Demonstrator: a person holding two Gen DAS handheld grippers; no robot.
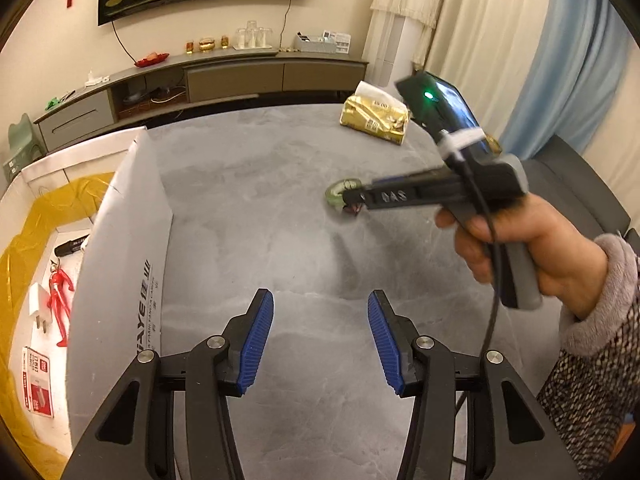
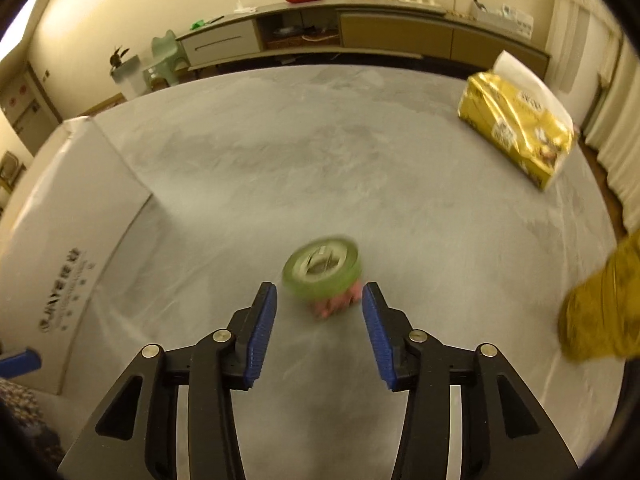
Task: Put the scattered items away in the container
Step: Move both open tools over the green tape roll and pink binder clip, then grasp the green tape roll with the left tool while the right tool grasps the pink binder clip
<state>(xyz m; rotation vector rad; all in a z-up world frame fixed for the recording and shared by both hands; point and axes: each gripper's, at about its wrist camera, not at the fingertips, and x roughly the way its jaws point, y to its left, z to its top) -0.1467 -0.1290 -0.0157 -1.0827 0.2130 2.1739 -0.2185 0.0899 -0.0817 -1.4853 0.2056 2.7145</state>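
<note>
Just ahead of the right gripper (image 2: 319, 314), whose jaws stand wide, a green tape roll (image 2: 322, 267) lies on the grey table (image 2: 400, 184), with something pink touching it. Left gripper (image 1: 321, 330) is wide too, empty, beside the white box (image 1: 120, 248) on its left.

Materials and surface finishes seen from the two wrist cameras.

The table (image 2: 360, 140) is finished in matt grey with a stone-like marbling. The box (image 1: 120, 240) is made of smooth white cardboard and lined with glossy yellow plastic film (image 1: 24, 248). The tape roll (image 2: 322, 268) is seen as glossy green plastic. The tissue pack (image 2: 516, 128) is wrapped in shiny gold foil-like film. Ribbed blue pads (image 2: 262, 332) are fitted on matt black plastic fingers with bright metal pivots. A fuzzy cloth sleeve (image 1: 600, 304) is worn.
</note>
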